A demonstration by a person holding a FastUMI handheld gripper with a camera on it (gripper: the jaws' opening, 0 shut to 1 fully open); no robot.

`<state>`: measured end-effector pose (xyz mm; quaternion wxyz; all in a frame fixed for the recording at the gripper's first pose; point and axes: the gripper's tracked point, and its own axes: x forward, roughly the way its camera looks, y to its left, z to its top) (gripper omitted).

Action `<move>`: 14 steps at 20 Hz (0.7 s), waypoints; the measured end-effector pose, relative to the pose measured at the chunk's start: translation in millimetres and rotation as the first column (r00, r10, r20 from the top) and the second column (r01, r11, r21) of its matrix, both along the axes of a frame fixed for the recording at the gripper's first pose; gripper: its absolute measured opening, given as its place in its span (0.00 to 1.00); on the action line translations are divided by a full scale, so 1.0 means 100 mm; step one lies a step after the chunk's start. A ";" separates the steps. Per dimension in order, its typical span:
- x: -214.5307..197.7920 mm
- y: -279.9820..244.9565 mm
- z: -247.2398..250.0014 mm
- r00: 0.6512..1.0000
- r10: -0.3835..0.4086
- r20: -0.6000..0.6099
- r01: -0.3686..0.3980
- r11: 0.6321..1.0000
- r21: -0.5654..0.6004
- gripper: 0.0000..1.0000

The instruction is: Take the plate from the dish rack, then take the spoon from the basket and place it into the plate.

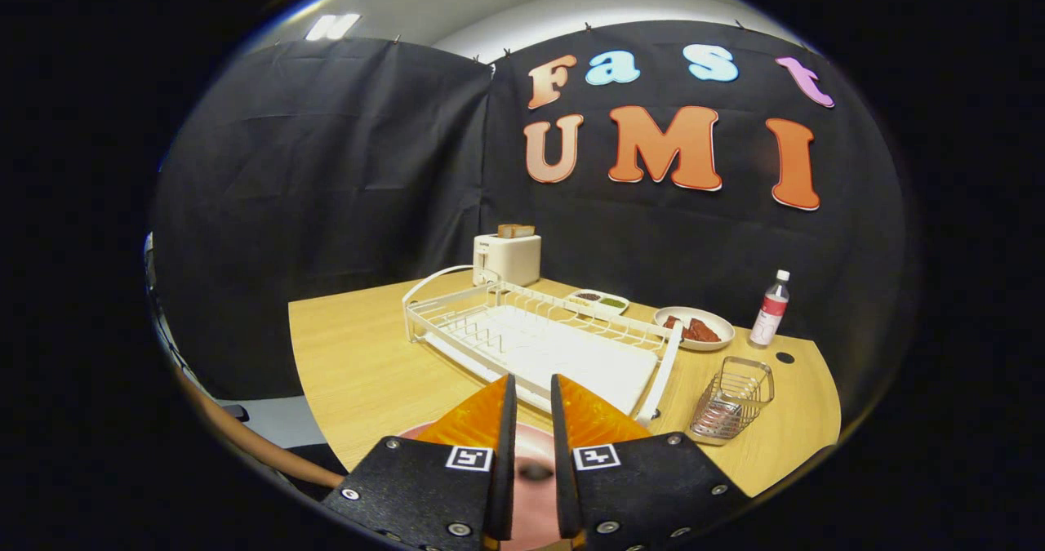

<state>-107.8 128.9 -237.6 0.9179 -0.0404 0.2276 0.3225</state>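
Gripper [531,408] bottom centre, fingers clenched on rim of pink plate [535,473], plate out of dish rack [539,343]. Basket [732,398] lower right, spoon inside hard to make out. Judgement: lower plate flat onto table [359,371] before letting go.

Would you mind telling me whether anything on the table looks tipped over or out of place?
Yes: the wire basket, beyond the gripper and beside the dish rack, leans over rather than standing upright. The jaws are nearly closed over the pink plate.
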 end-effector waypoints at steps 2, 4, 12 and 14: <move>-0.02 -0.03 0.00 1.000 -0.002 0.005 0.002 1.000 -0.020 0.31; 0.01 -0.03 0.07 0.999 -0.009 0.031 0.010 1.000 -0.023 0.37; 0.39 -0.24 0.60 0.977 -0.158 0.140 0.155 0.987 0.032 0.61; 0.50 -0.40 0.79 0.957 -0.225 0.182 0.222 0.974 0.042 0.67</move>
